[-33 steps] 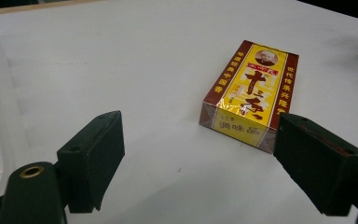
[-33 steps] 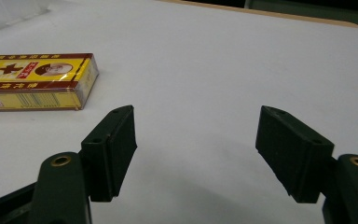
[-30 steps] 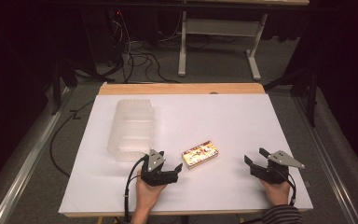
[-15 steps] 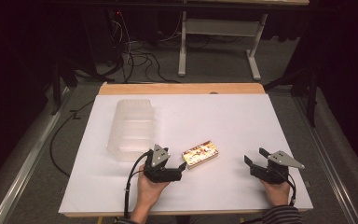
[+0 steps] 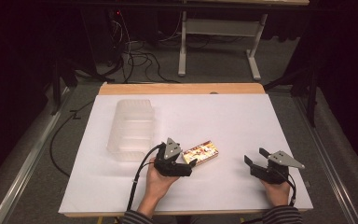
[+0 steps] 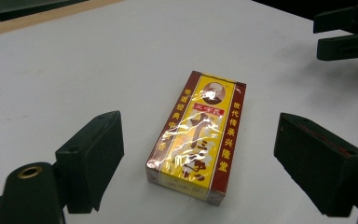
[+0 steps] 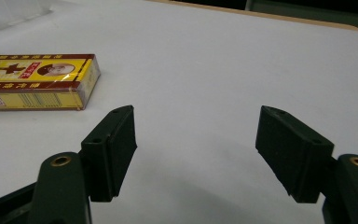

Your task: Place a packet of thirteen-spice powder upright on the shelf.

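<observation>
Yellow-and-red box (image 6: 197, 136) lies between the left claw's (image 6: 212, 161) wide-open, empty jaws. Likely next: closing on it. Right claw (image 7: 200, 151) rests open, empty.

Yellow-and-maroon box (image 6: 196, 135) with red lettering, white table (image 5: 242, 116), black tools.

White-covered table (image 5: 242, 116), wooden far edge; clear plastic container (image 5: 131, 128) and yellow-red box (image 5: 204, 151) lying on it.

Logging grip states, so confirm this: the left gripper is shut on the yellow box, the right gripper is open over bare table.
Not quite. The left gripper is open, its jaws standing apart on either side of the yellow box without touching it, as the left gripper view shows. The right gripper is indeed open over bare table.
</observation>
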A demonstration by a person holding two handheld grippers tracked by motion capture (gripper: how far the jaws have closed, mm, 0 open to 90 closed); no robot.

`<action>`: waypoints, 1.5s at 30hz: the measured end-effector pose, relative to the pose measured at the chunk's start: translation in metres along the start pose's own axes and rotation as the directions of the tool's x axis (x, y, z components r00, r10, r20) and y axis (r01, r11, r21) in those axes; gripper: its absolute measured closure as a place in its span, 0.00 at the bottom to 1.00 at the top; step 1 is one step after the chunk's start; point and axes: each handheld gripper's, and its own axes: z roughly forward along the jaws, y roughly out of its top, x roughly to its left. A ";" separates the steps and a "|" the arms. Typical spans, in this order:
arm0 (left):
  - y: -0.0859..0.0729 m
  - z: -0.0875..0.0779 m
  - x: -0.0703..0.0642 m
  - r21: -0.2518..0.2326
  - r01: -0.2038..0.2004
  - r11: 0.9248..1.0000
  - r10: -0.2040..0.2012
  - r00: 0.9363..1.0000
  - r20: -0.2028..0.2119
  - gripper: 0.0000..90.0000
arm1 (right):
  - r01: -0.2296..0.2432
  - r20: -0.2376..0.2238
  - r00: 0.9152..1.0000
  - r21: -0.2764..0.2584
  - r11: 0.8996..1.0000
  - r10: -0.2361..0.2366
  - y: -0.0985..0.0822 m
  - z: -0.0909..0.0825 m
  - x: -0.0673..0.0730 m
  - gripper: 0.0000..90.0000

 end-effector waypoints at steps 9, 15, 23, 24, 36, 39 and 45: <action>0.013 0.019 -0.005 0.050 -0.042 0.998 0.041 0.999 0.025 0.20 | -0.001 0.001 1.000 0.001 1.000 0.001 0.000 0.000 0.000 0.33; 0.022 0.031 -0.005 0.082 -0.056 0.995 0.053 0.998 0.036 0.20 | 0.001 0.002 1.000 0.003 1.000 -0.001 0.000 0.000 0.000 0.33; 0.030 0.052 -0.006 0.159 -0.102 0.982 0.098 0.995 0.030 0.19 | 0.007 0.001 1.000 0.002 1.000 -0.007 0.000 0.001 0.000 0.33; 0.032 0.058 -0.007 0.176 -0.111 0.978 0.108 0.994 0.028 0.18 | 0.010 0.001 1.000 0.002 1.000 -0.010 0.000 0.001 0.000 0.33; 0.038 0.086 -0.011 0.262 -0.151 0.953 0.145 0.989 0.042 0.18 | 0.011 0.000 1.000 0.004 1.000 -0.011 0.000 0.001 0.000 0.33; 0.038 0.090 -0.012 0.269 -0.154 0.951 0.147 0.988 0.046 0.18 | 0.013 0.000 1.000 0.002 1.000 -0.013 0.000 0.001 0.000 0.33; 0.035 0.098 -0.012 0.293 -0.144 0.945 0.130 0.989 0.068 0.19 | 0.010 -0.006 1.000 0.003 1.000 -0.010 0.000 0.000 0.000 0.33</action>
